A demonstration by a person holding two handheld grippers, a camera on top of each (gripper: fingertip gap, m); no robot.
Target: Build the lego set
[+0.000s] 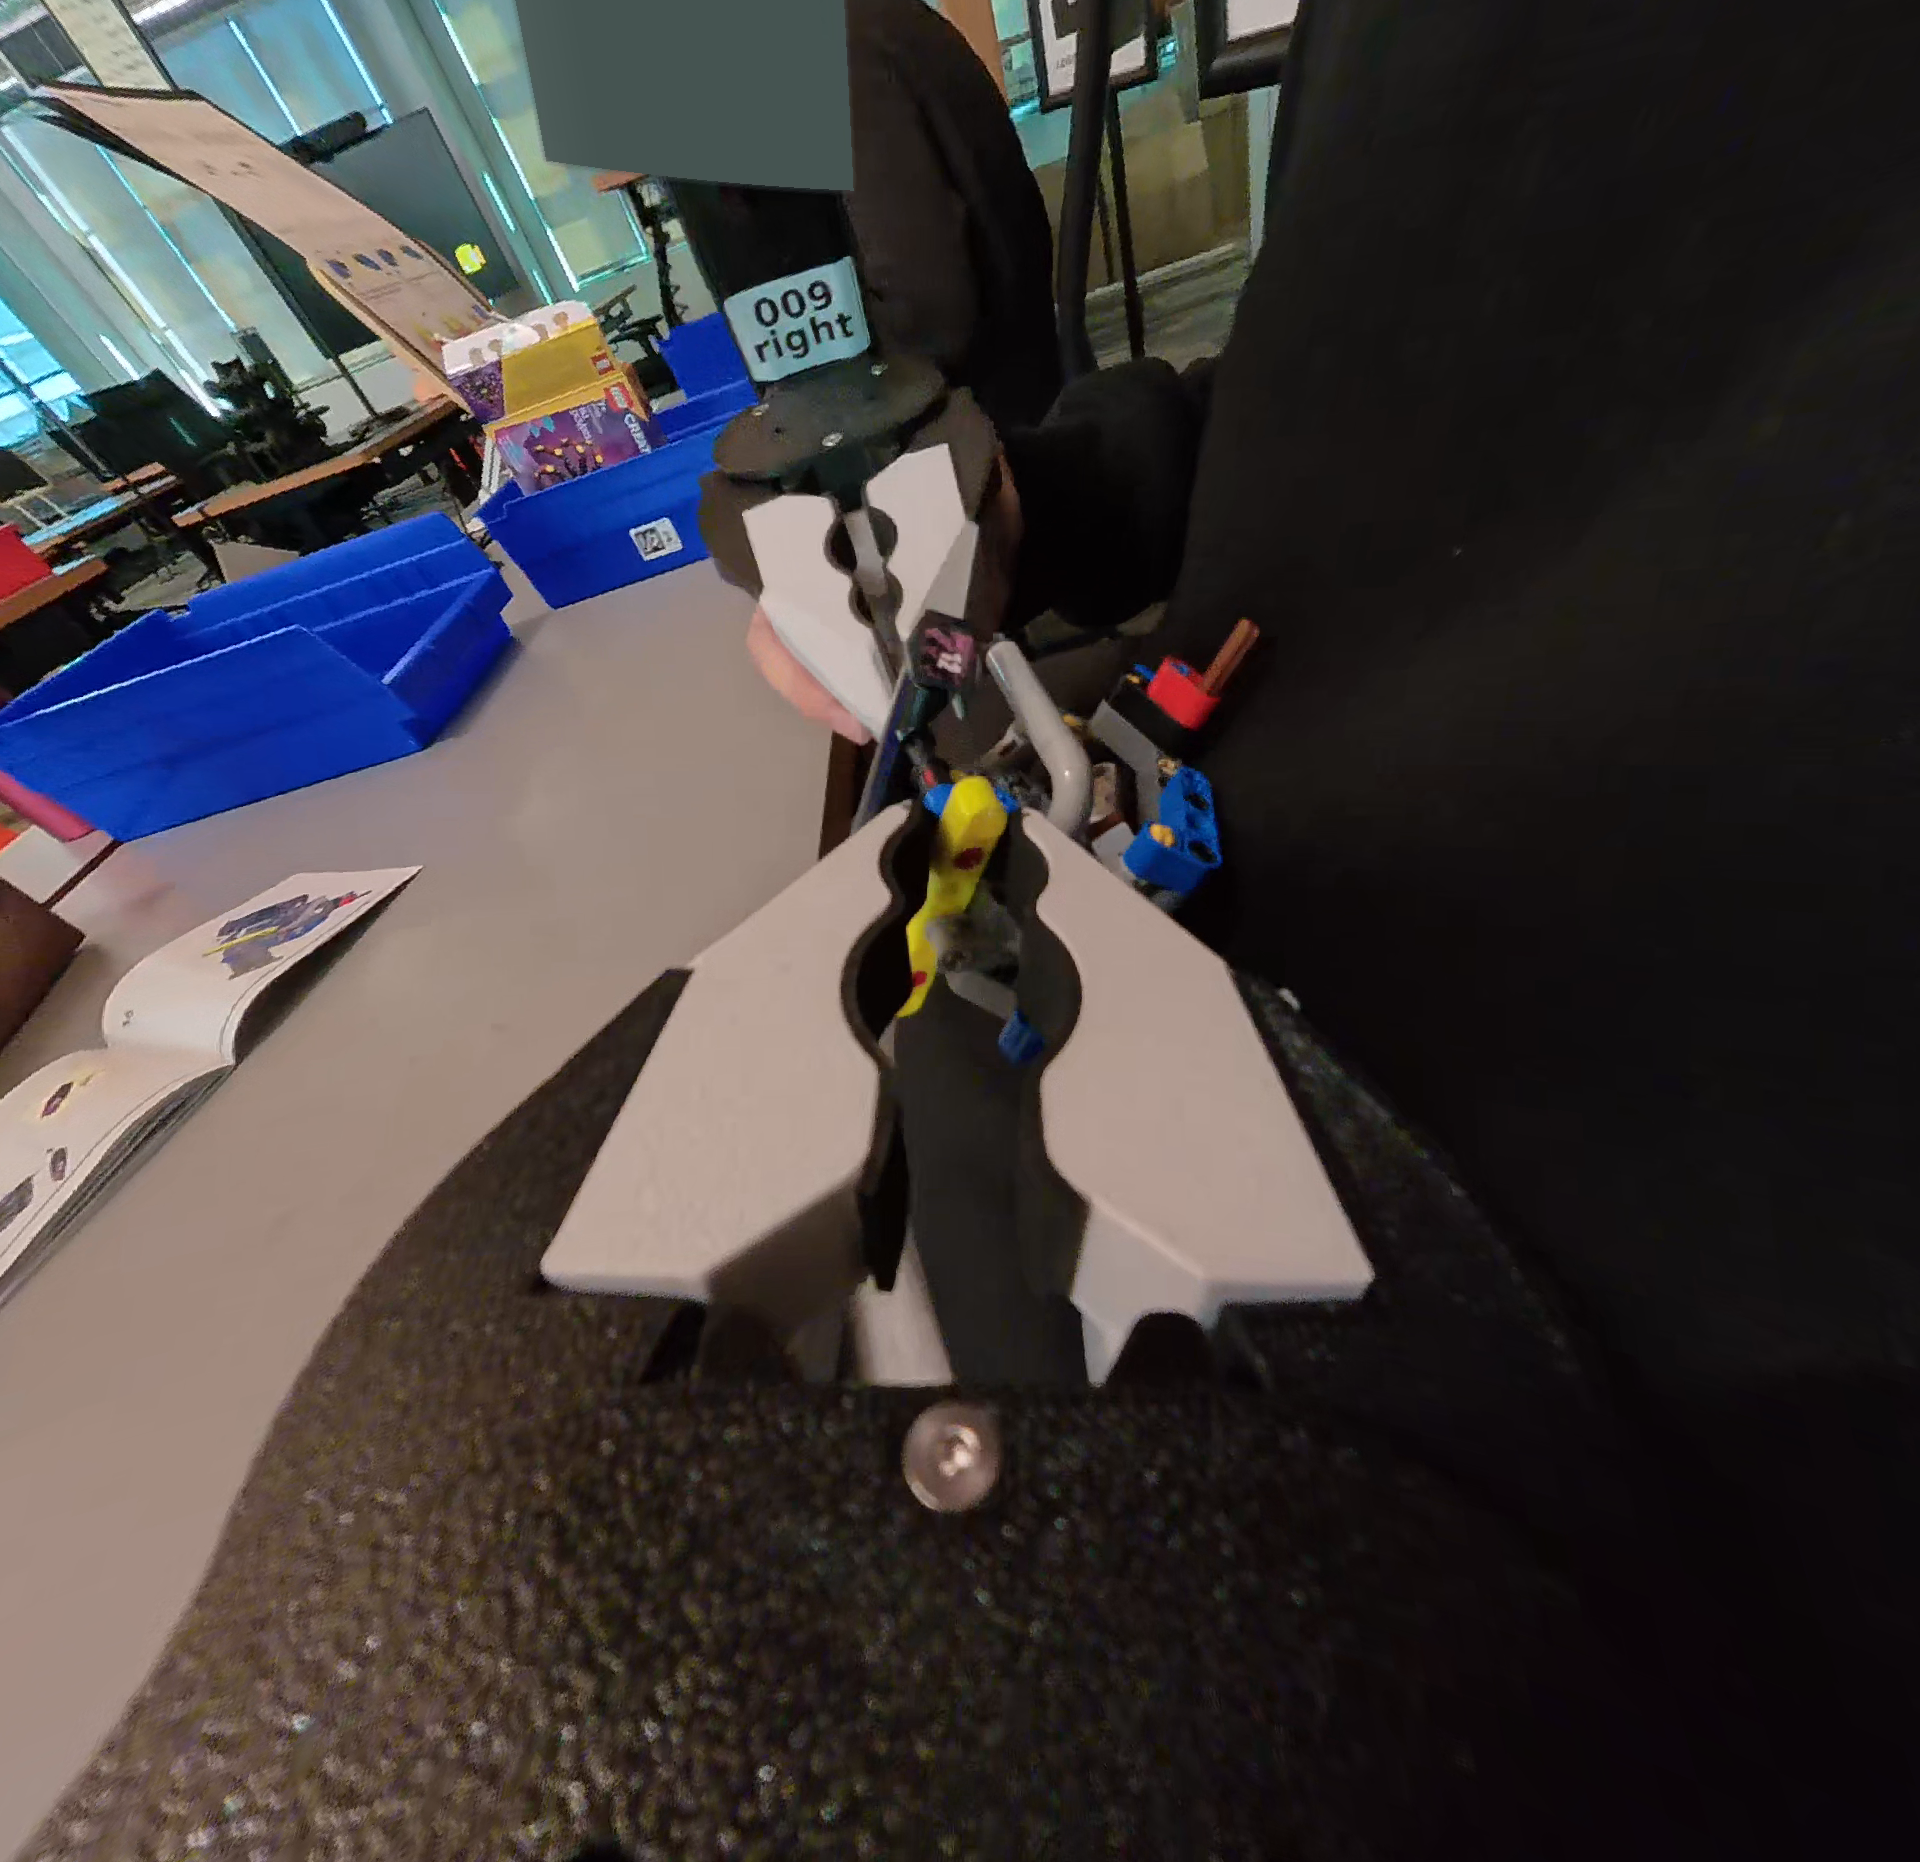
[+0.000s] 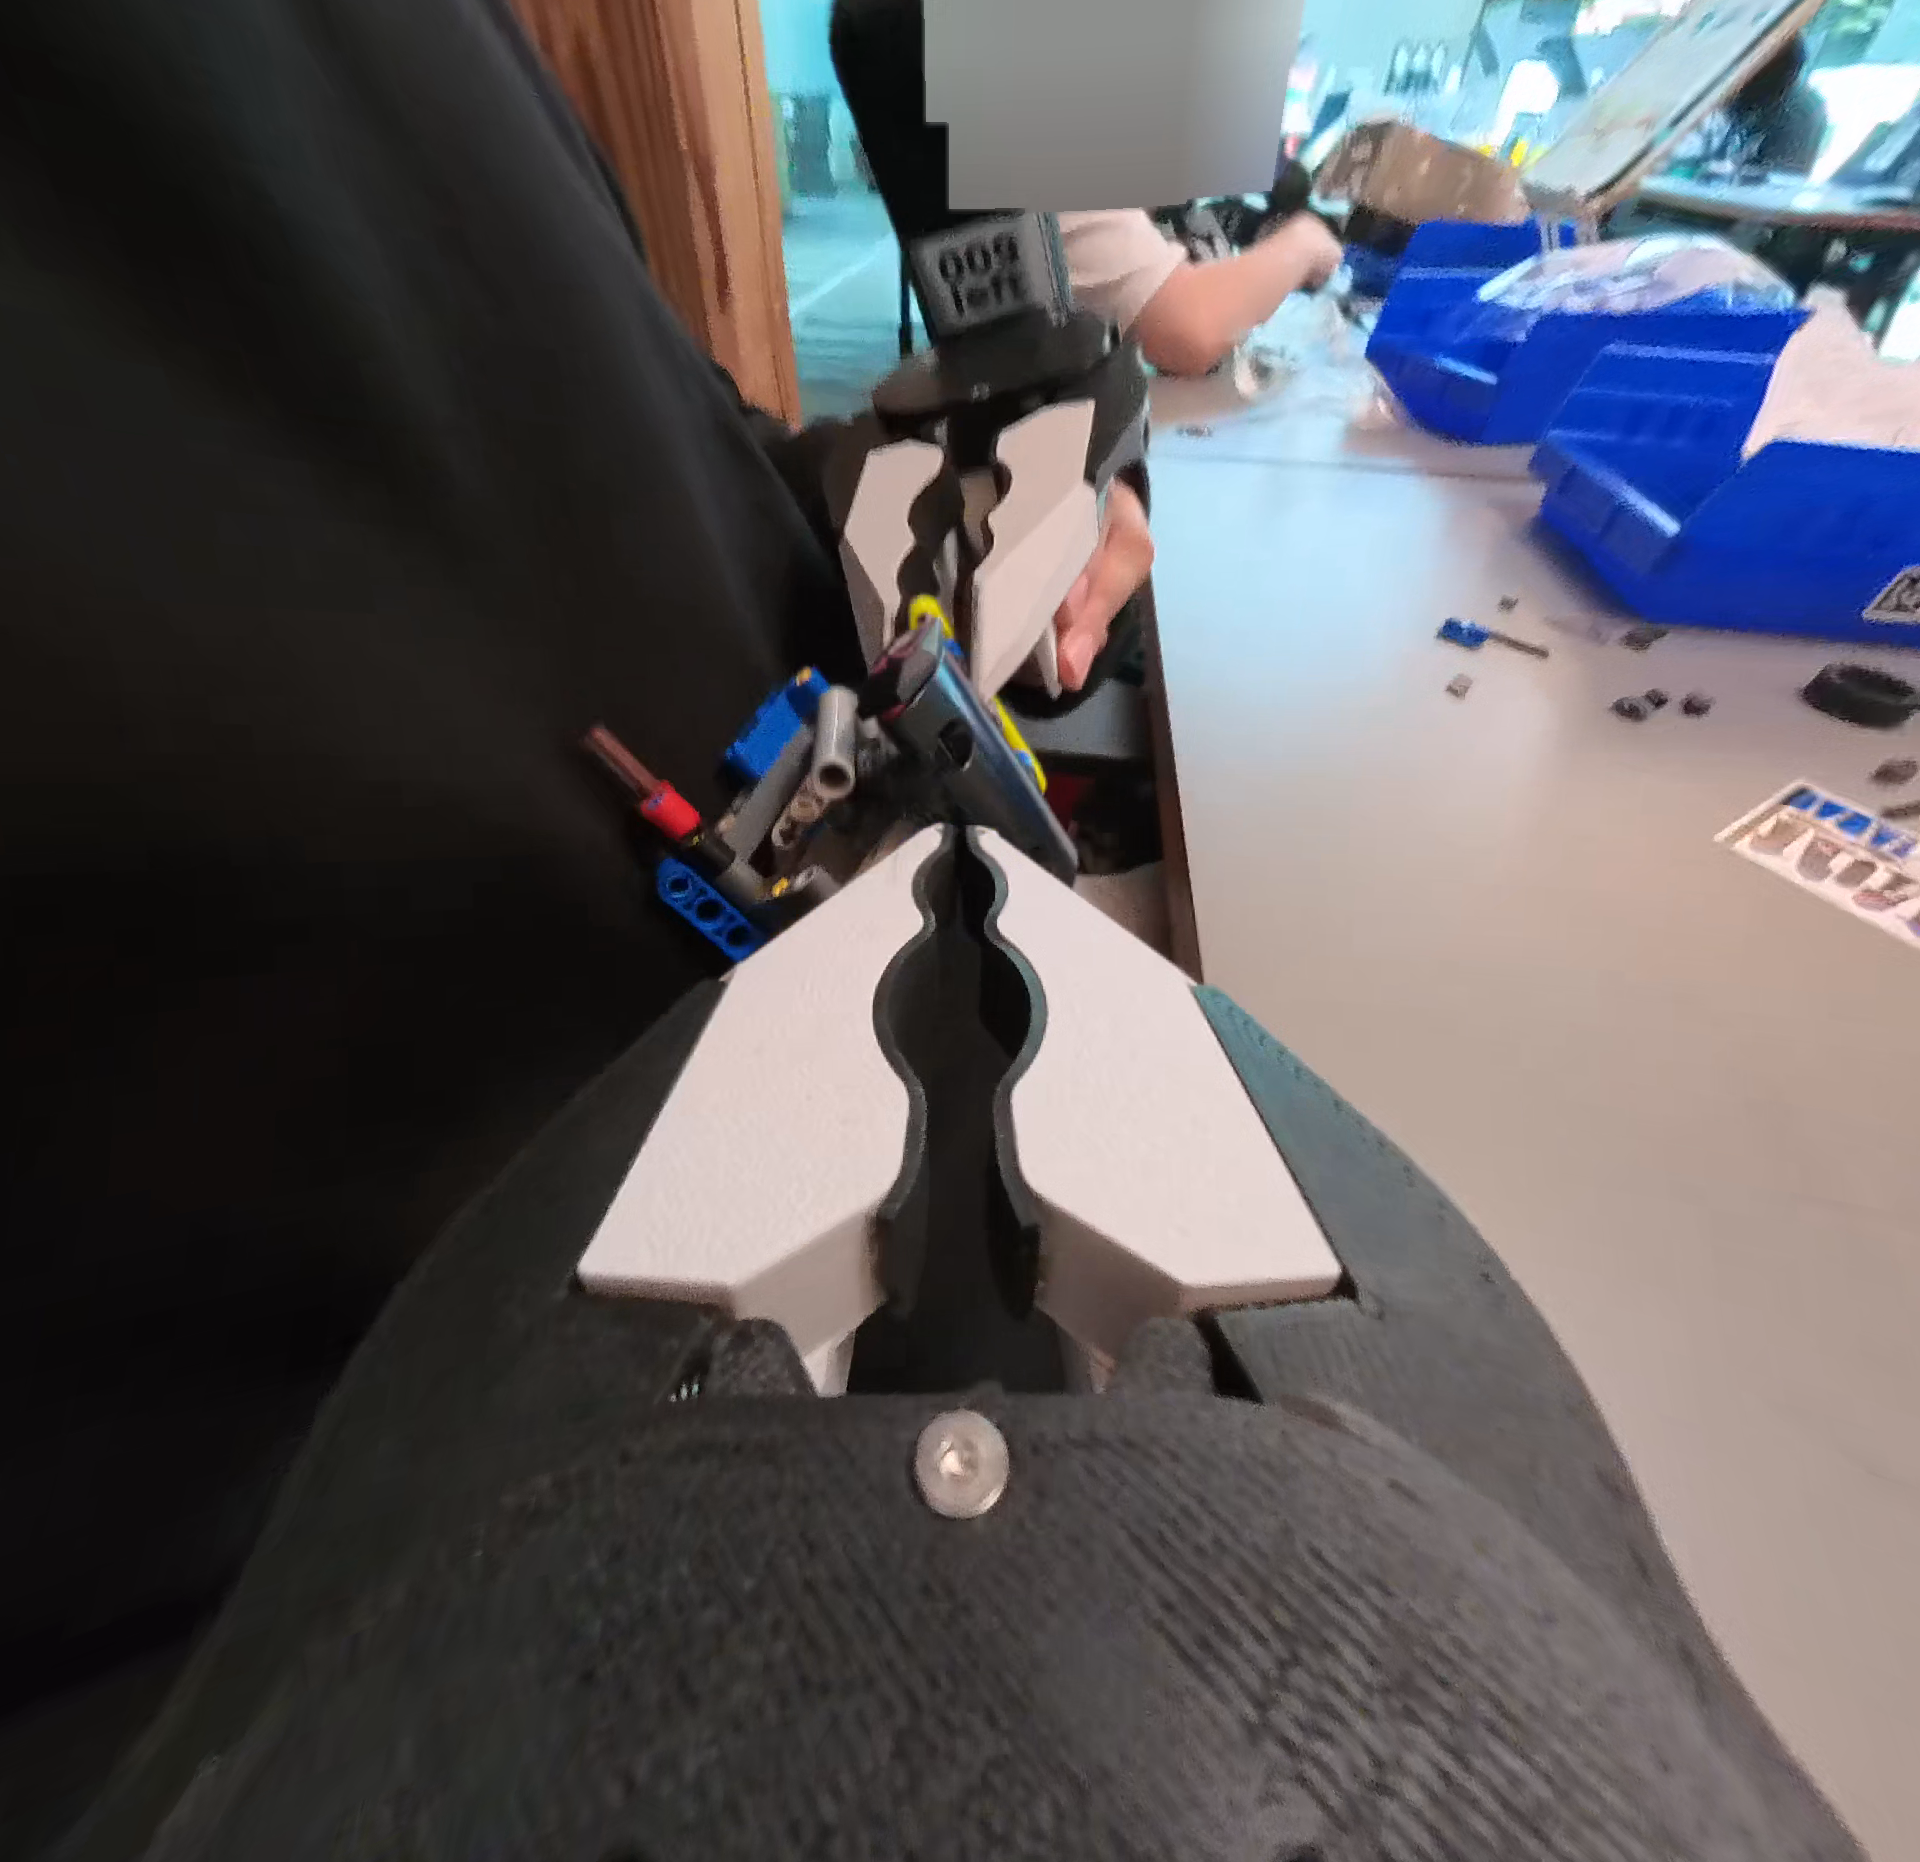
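The brick model [image 1: 1049, 773], a cluster of grey, blue, yellow and red beams, hangs in the air off the near edge of the surface [image 1: 582, 877], close against the person's dark clothing. It is caught from two opposite sides, probably so that one gripper steadies it while the other works on a part.

The left gripper [image 1: 961, 825] is clamped on the model's yellow beam [image 1: 961, 867], which runs lengthwise between its fingers [image 1: 831, 908]. Both fingertips press against the beam's upper end, and its lower end hangs free in the scalloped gap behind them.

The right gripper [image 2: 958, 833] comes in from the opposite side with its tips drawn together. In its own view they meet right at the dark panel [image 2: 987, 763] of the model; in the left view they narrow onto the model's dark end near a small black-and-pink piece [image 1: 943, 657]. Whether anything thin is pinched there cannot be told.

Both grippers point towards each other, tilted down to the model, each held by a hand [image 2: 1101, 607] low beside the body.

On the surface lie an open instruction booklet [image 1: 208, 991], blue bins [image 1: 260, 659], loose small parts [image 2: 1652, 706] and a sticker sheet [image 2: 1829, 856].
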